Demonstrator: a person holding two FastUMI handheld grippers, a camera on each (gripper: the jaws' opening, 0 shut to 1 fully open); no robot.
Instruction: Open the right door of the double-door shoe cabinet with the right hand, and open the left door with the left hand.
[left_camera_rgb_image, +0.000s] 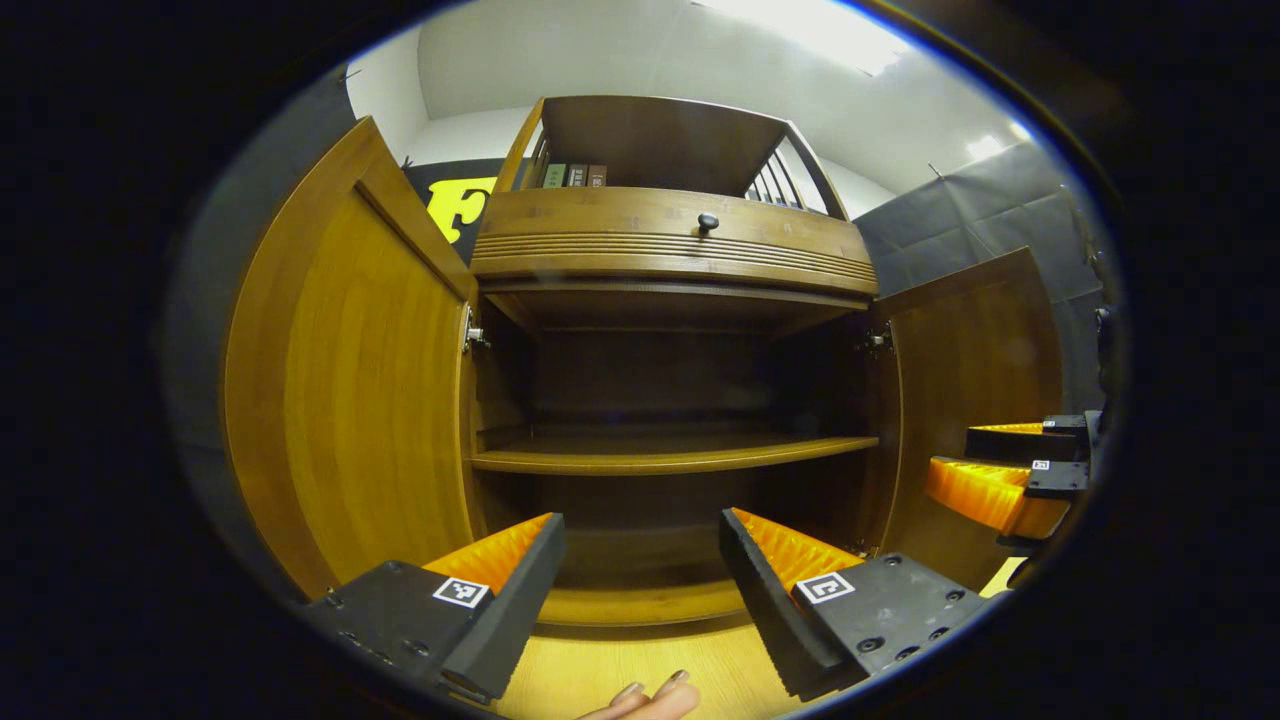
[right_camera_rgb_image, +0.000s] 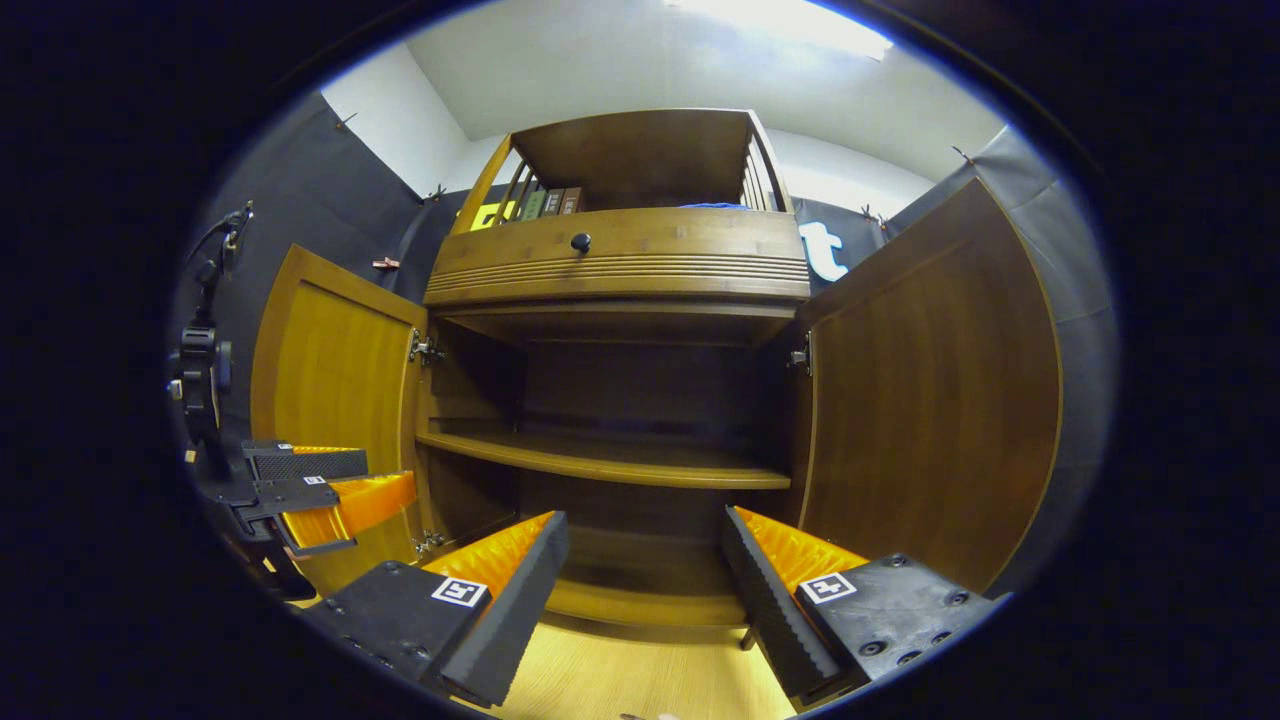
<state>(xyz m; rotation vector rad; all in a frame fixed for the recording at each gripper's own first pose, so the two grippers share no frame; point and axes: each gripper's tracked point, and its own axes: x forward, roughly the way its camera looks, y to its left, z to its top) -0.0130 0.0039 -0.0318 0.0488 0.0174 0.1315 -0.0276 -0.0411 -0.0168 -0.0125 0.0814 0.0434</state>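
The wooden shoe cabinet (left_camera_rgb_image: 670, 240) stands in front of me with both doors swung wide. Its left door (left_camera_rgb_image: 350, 370) hangs open at the left, its right door (left_camera_rgb_image: 975, 370) at the right. In the right gripper view the same left door (right_camera_rgb_image: 335, 370) and right door (right_camera_rgb_image: 930, 390) frame the dark inside. My left gripper (left_camera_rgb_image: 640, 570) is open with nothing between its fingers, low before the cabinet's bottom. My right gripper (right_camera_rgb_image: 645, 570) is open and bare too. The right gripper (left_camera_rgb_image: 1010, 470) appears at the right edge of the left gripper view, and the left gripper (right_camera_rgb_image: 320, 485) at the left edge of the right gripper view.
One shelf (left_camera_rgb_image: 670, 455) crosses the cabinet's inside. A drawer with a dark knob (left_camera_rgb_image: 707, 222) sits above the doors, and books (left_camera_rgb_image: 573, 175) stand on the top rack. Fingertips of a hand (left_camera_rgb_image: 650, 700) show at the bottom, over the pale wooden floor (right_camera_rgb_image: 640, 670).
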